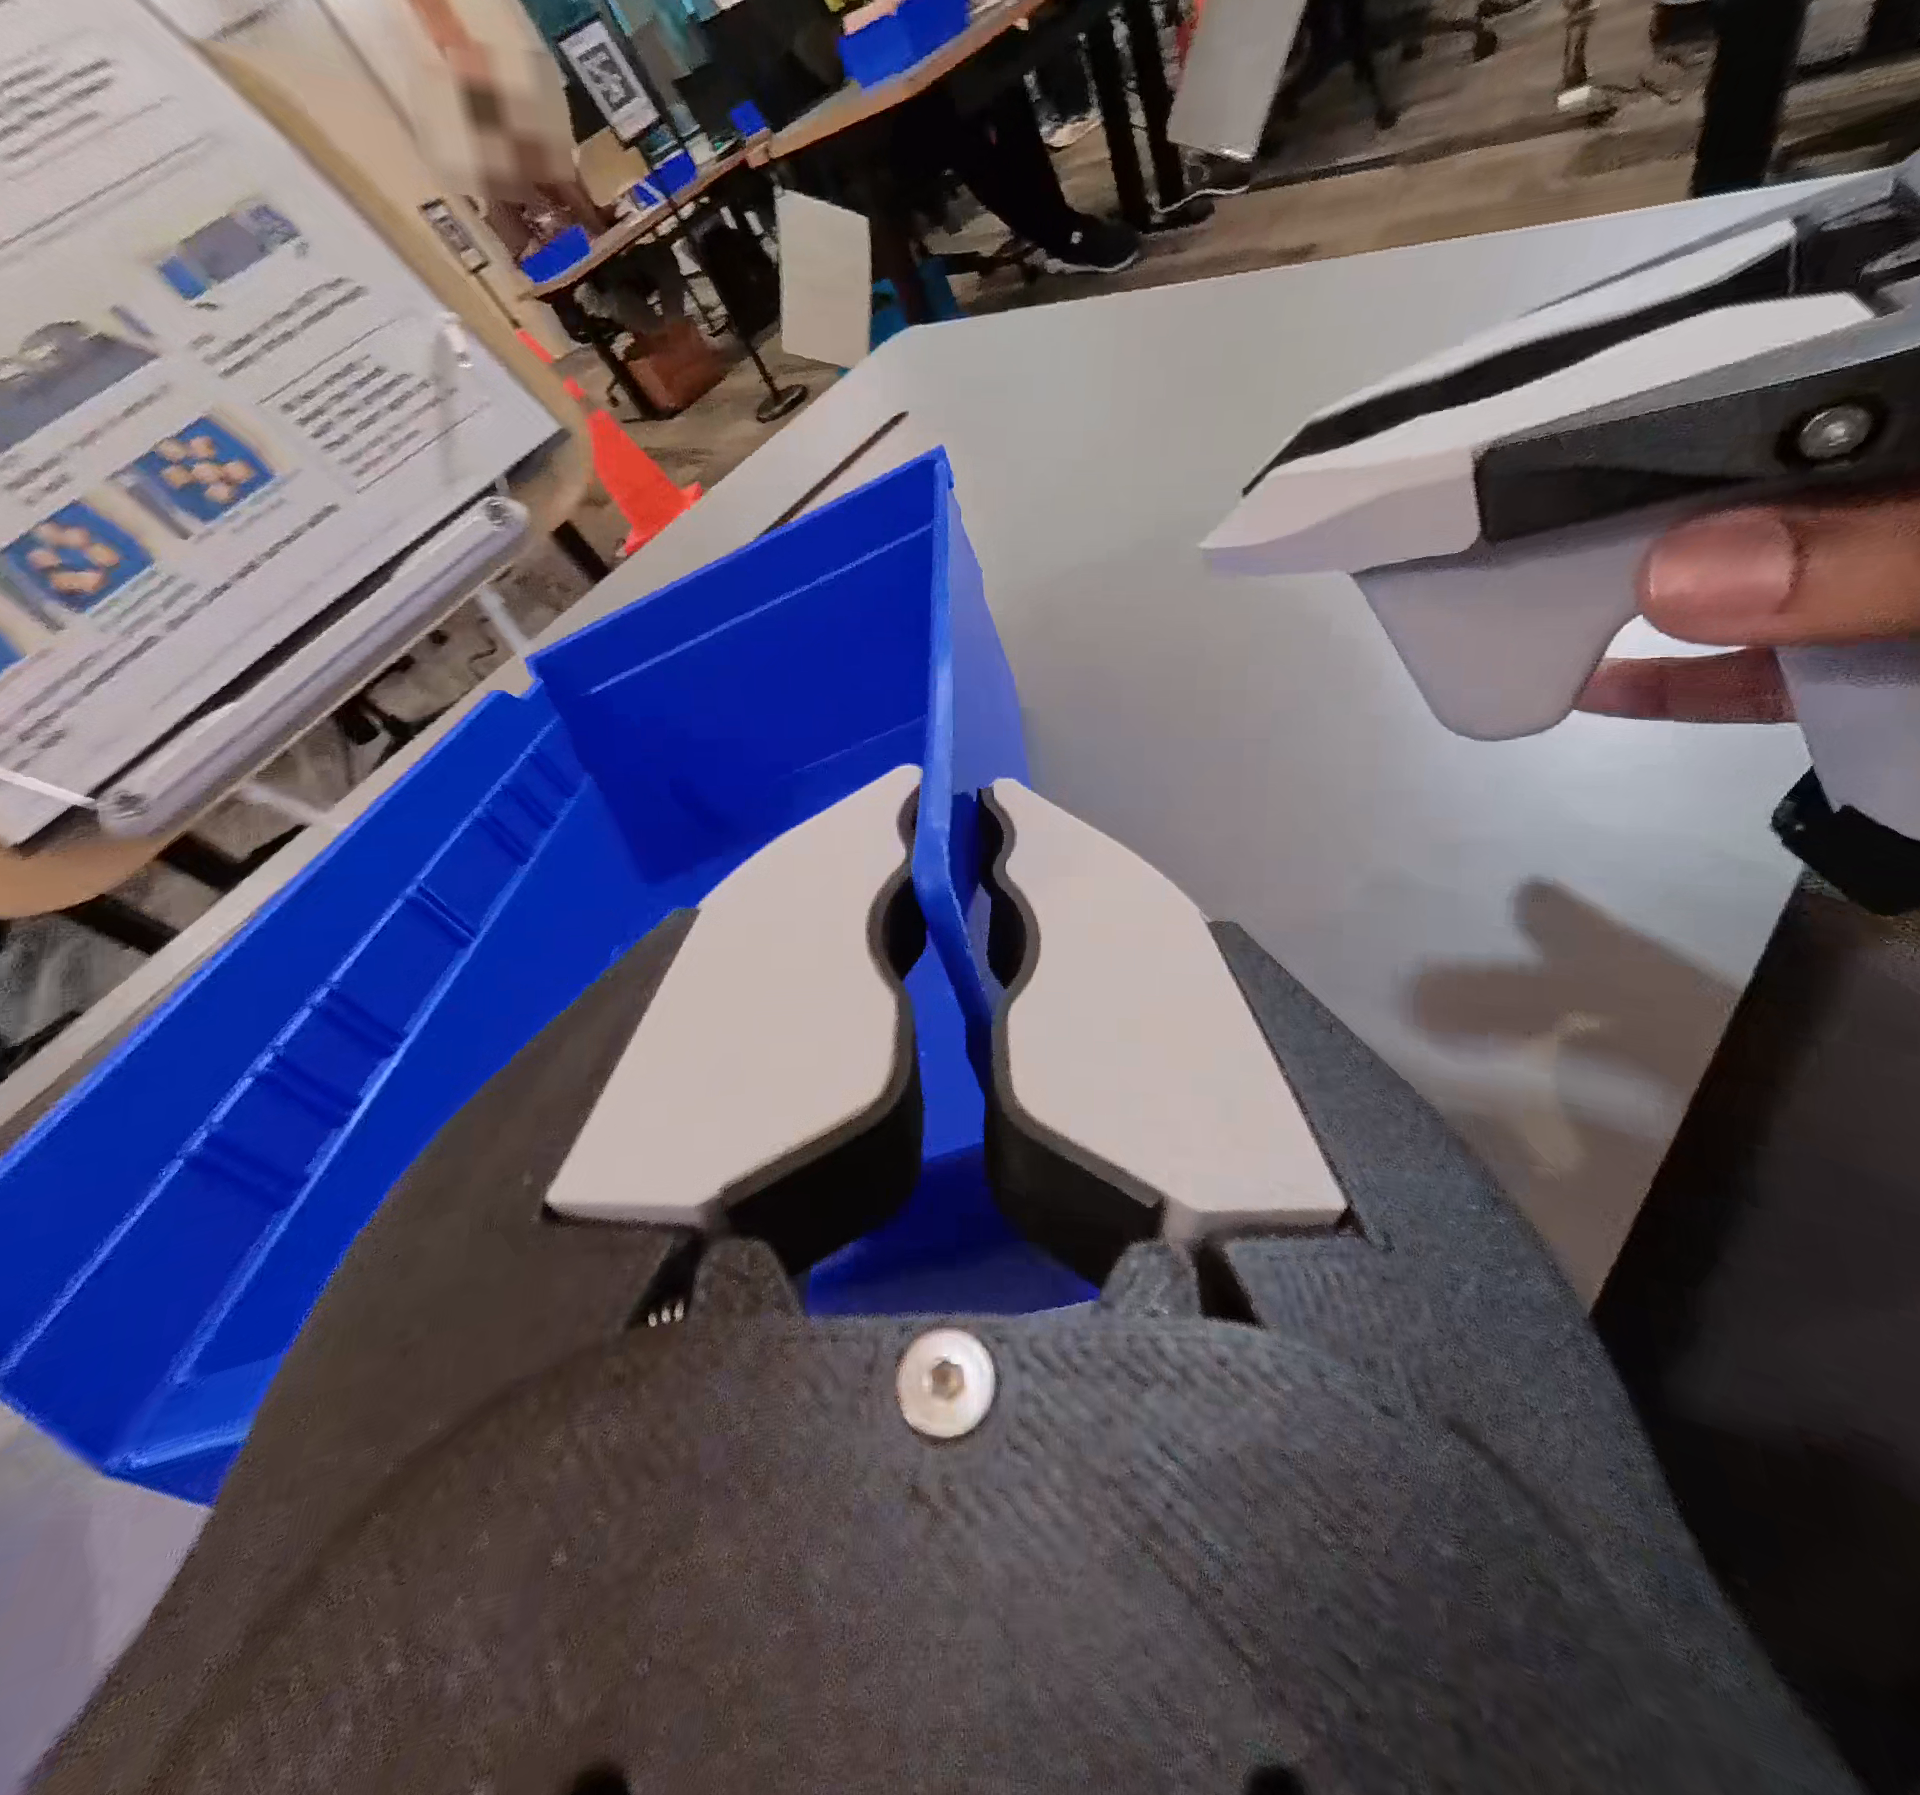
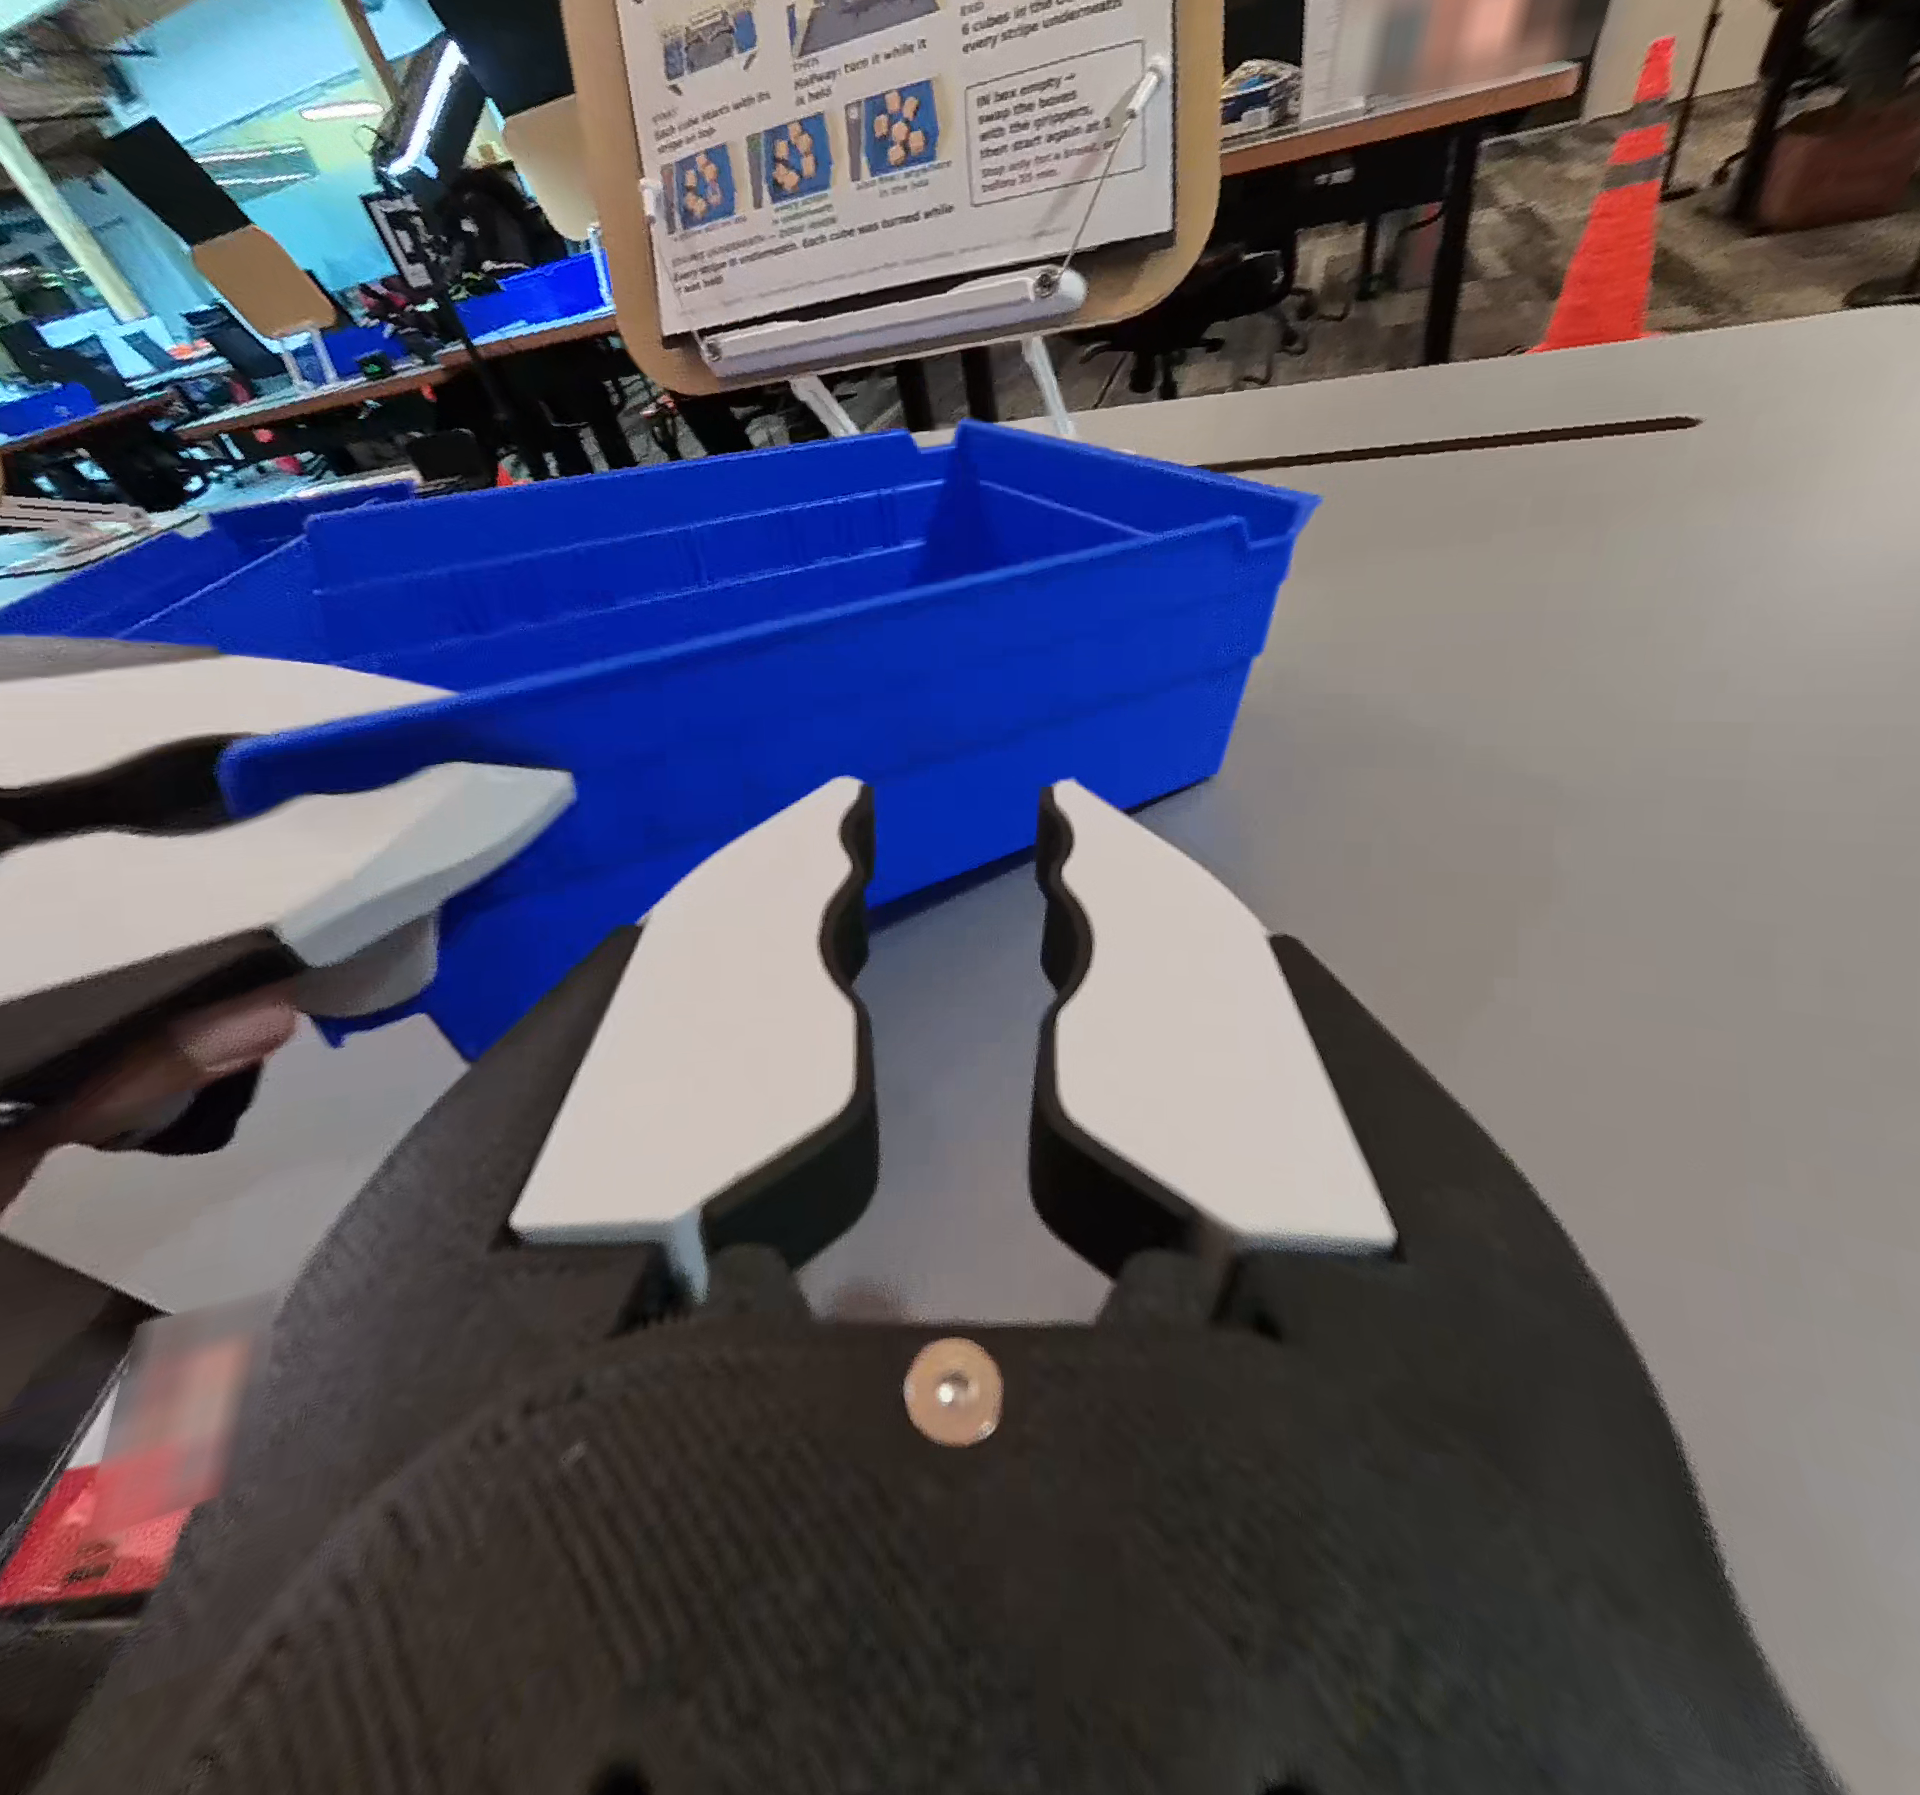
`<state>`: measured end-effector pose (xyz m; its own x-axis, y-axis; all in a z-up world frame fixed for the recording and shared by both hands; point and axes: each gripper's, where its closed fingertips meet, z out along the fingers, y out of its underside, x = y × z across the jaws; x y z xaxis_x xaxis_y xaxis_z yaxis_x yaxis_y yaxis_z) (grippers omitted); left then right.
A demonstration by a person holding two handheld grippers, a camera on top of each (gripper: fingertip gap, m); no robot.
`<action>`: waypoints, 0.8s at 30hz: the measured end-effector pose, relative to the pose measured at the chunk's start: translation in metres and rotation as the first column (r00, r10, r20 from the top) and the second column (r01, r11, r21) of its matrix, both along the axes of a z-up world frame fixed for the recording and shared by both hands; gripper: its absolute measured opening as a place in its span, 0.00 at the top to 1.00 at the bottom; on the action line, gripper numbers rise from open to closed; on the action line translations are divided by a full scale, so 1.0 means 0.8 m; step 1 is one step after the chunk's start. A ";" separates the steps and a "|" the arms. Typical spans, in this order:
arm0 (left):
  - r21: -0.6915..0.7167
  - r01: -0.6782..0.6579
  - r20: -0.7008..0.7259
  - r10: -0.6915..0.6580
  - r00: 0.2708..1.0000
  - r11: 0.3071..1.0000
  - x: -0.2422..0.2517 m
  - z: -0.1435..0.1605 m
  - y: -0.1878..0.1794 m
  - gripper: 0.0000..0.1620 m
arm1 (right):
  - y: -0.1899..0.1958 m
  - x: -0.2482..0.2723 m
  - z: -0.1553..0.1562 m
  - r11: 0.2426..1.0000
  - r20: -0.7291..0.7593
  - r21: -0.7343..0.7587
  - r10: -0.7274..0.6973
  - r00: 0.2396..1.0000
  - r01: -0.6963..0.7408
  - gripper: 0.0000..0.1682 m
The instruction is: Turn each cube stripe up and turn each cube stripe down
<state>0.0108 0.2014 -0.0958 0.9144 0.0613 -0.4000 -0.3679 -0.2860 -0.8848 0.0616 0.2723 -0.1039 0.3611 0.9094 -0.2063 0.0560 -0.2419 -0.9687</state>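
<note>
On table (image 2: 1558,706), left tongs (image 1: 951,800) pinch bin (image 1: 727,665) wall.

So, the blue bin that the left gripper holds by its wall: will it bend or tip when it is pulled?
The blue bin looks like thin moulded plastic, and no cubes show inside, so it is probably light. The left gripper pinches only one thin wall, which may flex a little. On the smooth grey table it would likely slide, though a one-sided pull might tilt it.
</note>
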 end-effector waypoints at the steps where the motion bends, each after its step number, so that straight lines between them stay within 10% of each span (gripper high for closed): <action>1: 0.002 0.018 0.014 -0.018 1.000 1.000 0.006 -0.006 0.008 0.97 | -0.001 0.005 0.000 1.000 -0.004 0.005 -0.015 1.000 0.015 0.82; 13: -0.015 0.142 0.218 -0.135 0.966 0.990 0.055 -0.056 0.086 0.96 | 0.012 0.092 -0.014 0.978 -0.028 -0.115 -0.181 0.983 0.177 0.70; 20: -0.061 0.447 0.403 -0.388 0.829 0.892 0.126 -0.063 0.094 0.61 | 0.009 0.117 -0.034 0.958 0.028 -0.179 -0.224 0.974 0.225 0.57; 24: -0.057 0.579 0.479 -0.486 0.731 0.813 0.134 -0.050 0.066 0.61 | 0.005 0.112 -0.042 0.962 0.079 -0.143 -0.223 0.972 0.232 0.53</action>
<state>0.1182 0.2543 -0.1360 0.8484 -0.5226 0.0837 -0.1148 -0.3360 -0.9349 0.1513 0.2764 -0.1378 0.5713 0.7620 -0.3049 0.0411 -0.3976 -0.9166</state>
